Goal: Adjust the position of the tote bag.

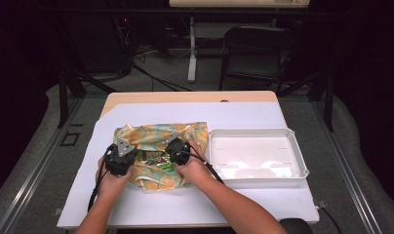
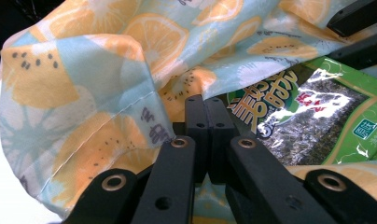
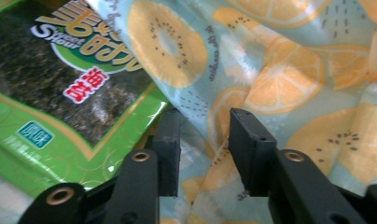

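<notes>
Printed cloth, pale blue with orange citrus slices, is spread under both claws: a soft bag (image 1: 158,155) lying on the white table (image 1: 195,204). The left claw (image 1: 121,157) is seen pressed onto the bag's left side in the high view, and in the left gripper view its two black jaws are closed flat against each other, with a fold of the bag's hemmed edge (image 2: 107,116) bunched just to their left and touching them; whether any cloth is pinched between the pads cannot be told. Just to the right of those jaws, a green snack packet (image 2: 317,121) is seen lying in the bag's opening, glossy and printed with dark seaweed.

Over to the right claw (image 1: 178,152): its jaws are held partly apart, and a ridge of the bag's cloth (image 3: 210,140) is seen running up between them. The pads are not seen pressing on it. The same snack packet (image 3: 60,98) lies just to the left of the left-hand jaw, its corner close against it.

Well off to the right of the right claw, a white tray (image 1: 256,173) is set on the table beside the bag.
</notes>
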